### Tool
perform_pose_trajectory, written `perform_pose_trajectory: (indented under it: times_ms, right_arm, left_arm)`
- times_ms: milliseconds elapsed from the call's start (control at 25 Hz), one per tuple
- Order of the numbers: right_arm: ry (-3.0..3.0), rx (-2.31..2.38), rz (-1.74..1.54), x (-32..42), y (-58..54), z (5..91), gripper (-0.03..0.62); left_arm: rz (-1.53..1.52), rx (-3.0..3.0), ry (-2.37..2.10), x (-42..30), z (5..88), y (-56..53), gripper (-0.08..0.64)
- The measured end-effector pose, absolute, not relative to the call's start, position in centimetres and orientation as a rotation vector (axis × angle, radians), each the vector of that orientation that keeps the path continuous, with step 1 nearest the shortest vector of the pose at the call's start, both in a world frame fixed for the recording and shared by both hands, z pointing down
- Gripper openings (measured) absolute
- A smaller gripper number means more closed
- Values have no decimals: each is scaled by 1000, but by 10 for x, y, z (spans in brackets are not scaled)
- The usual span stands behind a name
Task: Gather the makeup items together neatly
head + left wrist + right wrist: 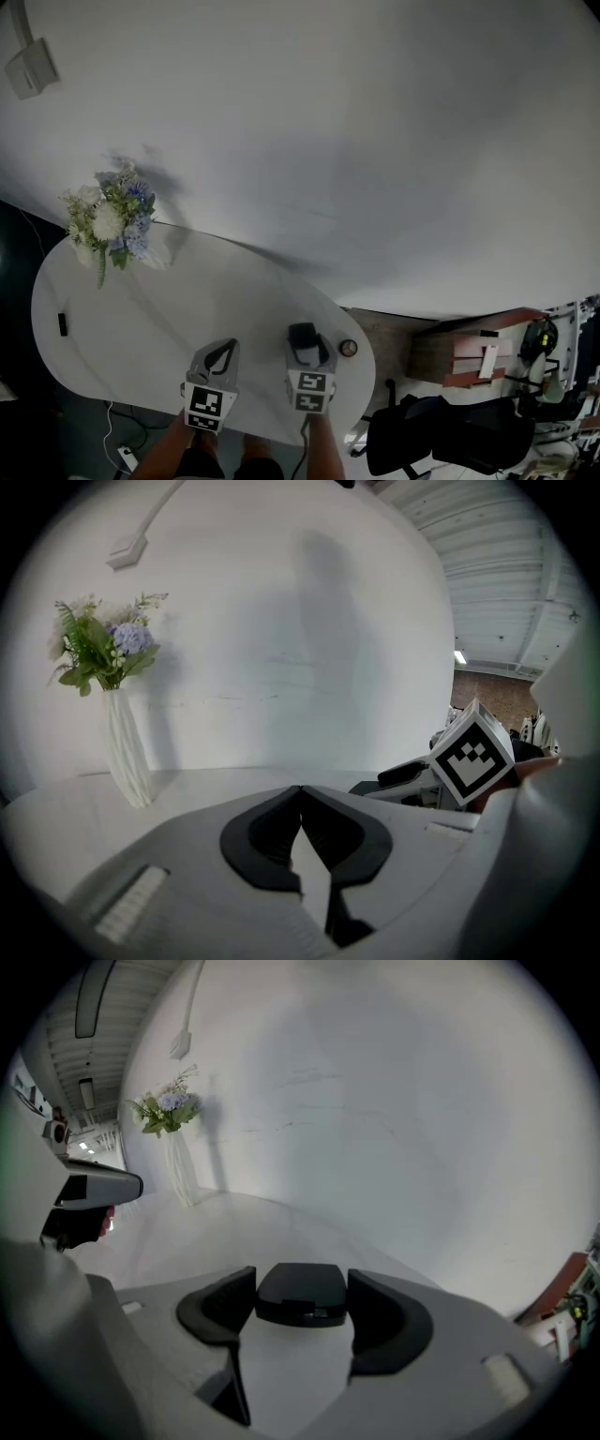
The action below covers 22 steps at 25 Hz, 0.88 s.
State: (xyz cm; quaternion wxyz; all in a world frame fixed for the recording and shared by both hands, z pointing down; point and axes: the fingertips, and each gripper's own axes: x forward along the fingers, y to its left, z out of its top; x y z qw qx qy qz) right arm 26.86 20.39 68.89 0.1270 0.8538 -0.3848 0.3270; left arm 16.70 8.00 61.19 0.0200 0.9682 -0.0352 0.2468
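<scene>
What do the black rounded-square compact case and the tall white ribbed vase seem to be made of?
Black rounded-square compact case: probably plastic, matte; even dark surface, moulded seam and clasp. Tall white ribbed vase: ceramic or plastic, hard to tell; matte, fine ribs, no glare.

- The right tongs (pixel 301 1281) have their dark pads set against the two sides of a black compact (pixel 302 1297), which is closed and lies flat between them.
- Whether the compact rests on the white table (pixel 281 1232) or hangs clear of it cannot be told.
- Far to the left, a tall white vase (pixel 181 1174) of blue and white flowers (pixel 167 1108) stands on the table by the white wall (pixel 394 1101).
- A small white box (pixel 178 1047) sits on the wall above the flowers.
</scene>
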Motion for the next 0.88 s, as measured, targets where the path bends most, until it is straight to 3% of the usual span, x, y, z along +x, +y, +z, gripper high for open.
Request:
perform_pose_trajectory:
  times_ms: [880]
  right_arm:
    - [-1012, 2471, 1039, 272, 242, 726, 308]
  left_arm:
    - [832, 2993, -34, 172, 633, 119, 11]
